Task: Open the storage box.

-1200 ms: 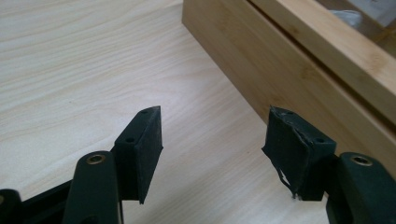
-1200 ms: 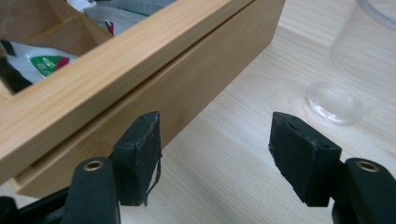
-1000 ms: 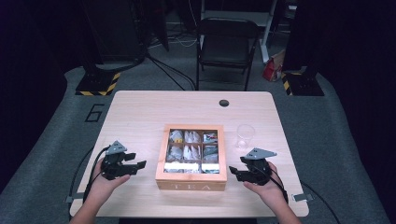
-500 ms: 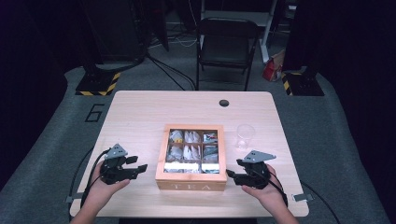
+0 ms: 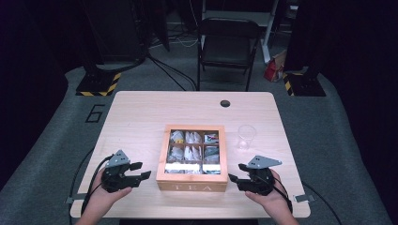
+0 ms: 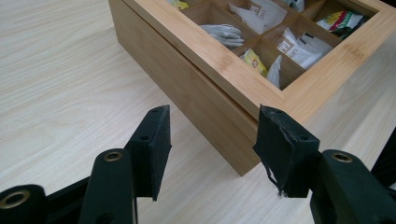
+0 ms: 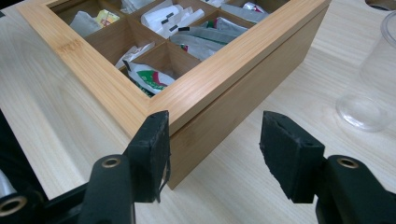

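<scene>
A square bamboo tea box (image 5: 194, 158) with a glass-windowed lid and six compartments sits on the near middle of the pale wooden bench (image 5: 141, 117), and everything else is placed from it. The left tongs (image 5: 139, 171), black with a grey three-cornered plate, are held in a hand just left of the box's near left corner, close to it but apart from it; their jaws have just been closing, yet a clear gap remains and nothing lies between them. The right tongs (image 5: 234, 178) stand just off the box's near right corner, jaws likewise having eased inward but still apart with nothing between the pads. In the right gripper view the left pad overlaps the box corner (image 7: 187, 116), so whether it touches the wood cannot be told. A clear plastic cup (image 5: 246, 137) stands to the right of the box, cut off at the frame edge in the right gripper view (image 7: 373, 88). The paper tea sachets (image 6: 261, 14) inside are partly hidden by the dividers, their print too small to read. Glare on the lid hides the nearest row in the high view.
</scene>
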